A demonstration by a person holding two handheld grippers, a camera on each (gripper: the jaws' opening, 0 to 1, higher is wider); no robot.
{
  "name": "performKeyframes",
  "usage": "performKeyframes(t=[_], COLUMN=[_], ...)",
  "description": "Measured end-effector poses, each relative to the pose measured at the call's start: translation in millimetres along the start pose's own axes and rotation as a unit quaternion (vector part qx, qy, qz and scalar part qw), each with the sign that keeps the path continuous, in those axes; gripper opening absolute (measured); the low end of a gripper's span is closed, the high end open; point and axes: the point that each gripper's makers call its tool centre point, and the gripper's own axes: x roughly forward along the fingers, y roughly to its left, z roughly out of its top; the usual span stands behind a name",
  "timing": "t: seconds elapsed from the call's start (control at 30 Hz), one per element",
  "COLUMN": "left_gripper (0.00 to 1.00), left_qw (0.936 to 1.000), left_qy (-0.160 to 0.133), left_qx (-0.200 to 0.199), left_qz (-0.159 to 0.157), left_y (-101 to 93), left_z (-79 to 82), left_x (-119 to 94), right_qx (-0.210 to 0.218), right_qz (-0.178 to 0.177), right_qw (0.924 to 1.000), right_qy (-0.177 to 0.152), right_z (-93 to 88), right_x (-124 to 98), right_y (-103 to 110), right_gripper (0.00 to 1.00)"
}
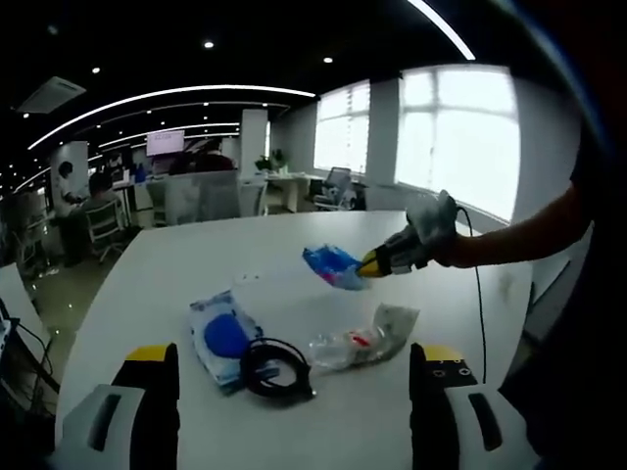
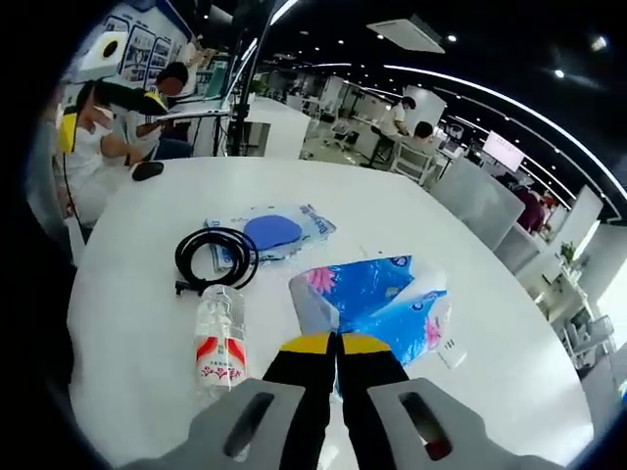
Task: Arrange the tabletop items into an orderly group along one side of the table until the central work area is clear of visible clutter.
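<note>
A blue patterned tissue pack [image 2: 382,294] sits near the middle of the white table [image 2: 127,323], and my right gripper [image 2: 338,345] is shut on its near edge. In the left gripper view the same gripper [image 1: 375,262] comes in from the right, held by a hand, pinching the pack [image 1: 328,264]. A clear plastic bottle [image 2: 219,338] with a red label lies on its side to the left. Beyond it are a coiled black cable [image 2: 216,257] and a clear pouch with a blue round item [image 2: 274,230]. My left gripper [image 1: 294,357] stands wide open, low over the near table edge, facing the cable [image 1: 274,367], pouch [image 1: 225,338] and bottle [image 1: 362,343].
A small white tag [image 2: 451,352] lies right of the pack. A dark mouse-like object [image 2: 147,169] sits at the far table edge, where people are seated. Office desks and chairs [image 1: 201,196] stand behind the table. The table's wide surface [image 1: 196,264] around the items is bare.
</note>
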Motion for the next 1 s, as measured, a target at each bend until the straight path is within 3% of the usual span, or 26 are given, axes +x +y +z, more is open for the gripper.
performKeyframes(t=[0.5, 1.0], left_gripper=[0.96, 0.95], left_qw=[0.9999, 0.9999], left_qy=[0.005, 0.01], left_qx=[0.003, 0.004], left_qz=[-0.009, -0.011], left_y=[3.9, 5.3], left_z=[-0.3, 1.0], left_x=[11, 20], right_qx=[0.032, 0.074], right_qz=[-0.045, -0.1], right_qw=[0.9984, 0.9913], right_qy=[0.013, 0.044], right_z=[-19.5, -63.7], right_x=[-14, -28], right_y=[-26, -58], right_gripper=[0.0, 0.0])
